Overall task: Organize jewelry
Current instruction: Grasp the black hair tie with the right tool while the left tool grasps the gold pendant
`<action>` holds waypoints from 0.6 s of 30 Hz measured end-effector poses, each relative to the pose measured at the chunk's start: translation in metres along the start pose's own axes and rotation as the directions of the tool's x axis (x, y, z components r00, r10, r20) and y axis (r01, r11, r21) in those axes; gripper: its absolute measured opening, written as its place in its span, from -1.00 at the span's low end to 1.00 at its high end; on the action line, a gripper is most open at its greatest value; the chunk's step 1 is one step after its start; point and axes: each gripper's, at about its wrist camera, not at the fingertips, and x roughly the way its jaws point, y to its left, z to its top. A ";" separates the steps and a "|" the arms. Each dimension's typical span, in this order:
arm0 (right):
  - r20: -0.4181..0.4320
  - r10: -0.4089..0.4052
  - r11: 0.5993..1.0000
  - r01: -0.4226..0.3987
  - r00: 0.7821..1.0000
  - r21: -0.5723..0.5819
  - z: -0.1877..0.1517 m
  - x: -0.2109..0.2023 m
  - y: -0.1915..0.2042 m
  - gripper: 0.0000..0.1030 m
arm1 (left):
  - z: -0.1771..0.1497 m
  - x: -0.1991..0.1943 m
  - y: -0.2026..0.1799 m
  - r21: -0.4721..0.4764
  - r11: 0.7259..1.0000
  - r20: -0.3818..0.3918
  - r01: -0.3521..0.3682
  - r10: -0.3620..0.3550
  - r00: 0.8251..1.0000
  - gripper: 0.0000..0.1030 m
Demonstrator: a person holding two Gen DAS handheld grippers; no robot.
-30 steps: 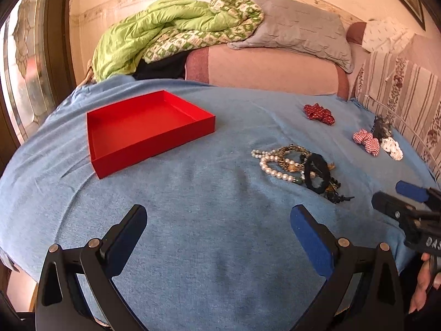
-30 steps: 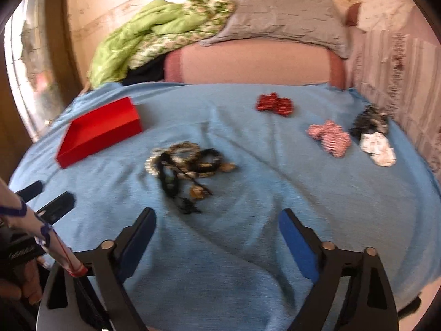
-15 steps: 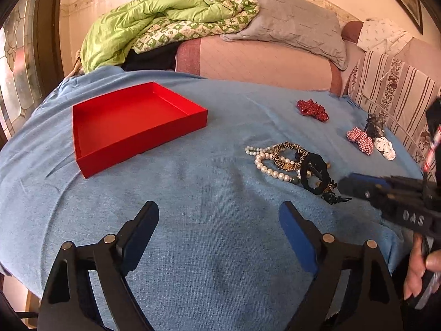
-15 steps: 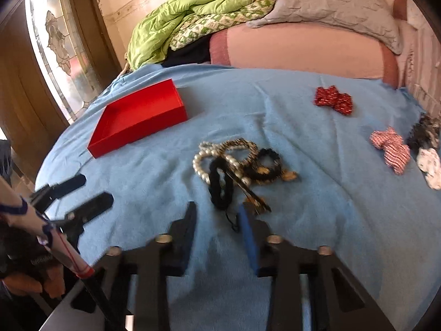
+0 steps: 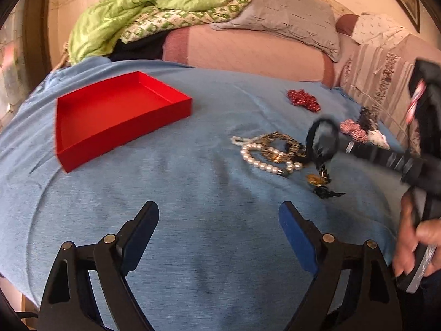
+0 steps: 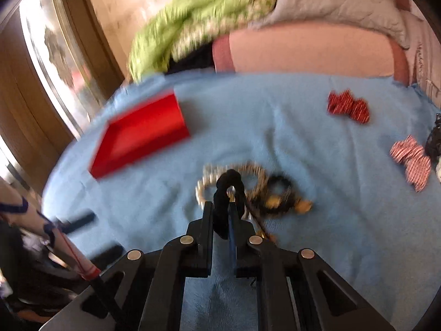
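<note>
Both wrist views, perhaps low, bedward

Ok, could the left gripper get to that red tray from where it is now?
Probably yes. The left gripper is open and empty, and only bare blue bedspread lies between it and the red tray; the jewelry pile sits off to the side.

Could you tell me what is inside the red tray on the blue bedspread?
Nothing shows inside the red tray: the left wrist view shows its bare red floor. Only the strip behind its near wall is hidden. The jewelry pile lies outside, on the bedspread.

Blue-covered bed [image 5: 193, 187], red tray [image 5: 115, 115], jewelry pile [image 5: 273, 151], fabric bows [image 6: 348, 106]
</note>
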 end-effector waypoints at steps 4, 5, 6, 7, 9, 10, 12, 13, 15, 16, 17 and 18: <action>0.080 0.000 0.998 -0.005 0.997 0.064 0.005 -0.024 -0.022 -0.81 | 0.007 0.003 -0.019 0.039 0.998 -0.008 0.057 -0.057 0.998 0.72; 0.087 -0.002 0.997 -0.005 0.996 0.081 0.005 -0.027 -0.027 -0.81 | 0.009 0.004 -0.025 0.050 0.996 -0.011 0.077 -0.077 0.997 0.72; 0.095 -0.013 0.995 0.003 0.995 0.102 0.005 -0.029 -0.034 -0.81 | 0.013 0.006 -0.034 0.062 0.993 -0.015 0.098 -0.097 0.995 0.72; 0.099 -0.018 0.993 0.007 0.995 0.115 0.005 -0.031 -0.037 -0.81 | 0.016 0.009 -0.042 0.072 0.990 -0.023 0.119 -0.117 0.993 0.71; 0.104 -0.019 0.991 0.005 0.994 0.135 0.004 -0.034 -0.044 -0.81 | 0.020 0.016 -0.055 0.081 0.983 -0.042 0.165 -0.162 0.986 0.64; 0.110 -0.022 0.990 0.006 0.994 0.140 0.004 -0.036 -0.045 -0.81 | 0.022 0.020 -0.062 0.091 0.980 -0.050 0.175 -0.171 0.984 0.60; 0.122 -0.023 0.990 0.006 0.992 0.140 0.004 -0.040 -0.046 -0.80 | 0.023 0.034 -0.079 0.129 0.975 -0.074 0.179 -0.170 0.983 0.47; 0.127 -0.022 0.990 0.004 0.992 0.138 0.004 -0.042 -0.046 -0.81 | 0.022 0.039 -0.085 0.142 0.973 -0.088 0.183 -0.172 0.981 0.45; 0.136 -0.017 0.991 -0.002 0.991 0.136 0.004 -0.046 -0.046 -0.80 | 0.020 0.052 -0.098 0.162 0.967 -0.120 0.194 -0.176 0.977 0.34; 0.136 -0.012 0.991 -0.007 0.991 0.135 0.004 -0.047 -0.046 -0.80 | 0.020 0.057 -0.102 0.171 0.964 -0.132 0.202 -0.181 0.975 0.32; 0.136 -0.011 0.991 -0.008 0.991 0.134 0.004 -0.047 -0.047 -0.80 | 0.019 0.062 -0.106 0.182 0.962 -0.139 0.204 -0.181 0.974 0.30; 0.138 -0.011 0.991 -0.008 0.990 0.136 0.004 -0.048 -0.048 -0.80 | 0.019 0.067 -0.111 0.195 0.962 -0.139 0.193 -0.168 0.976 0.26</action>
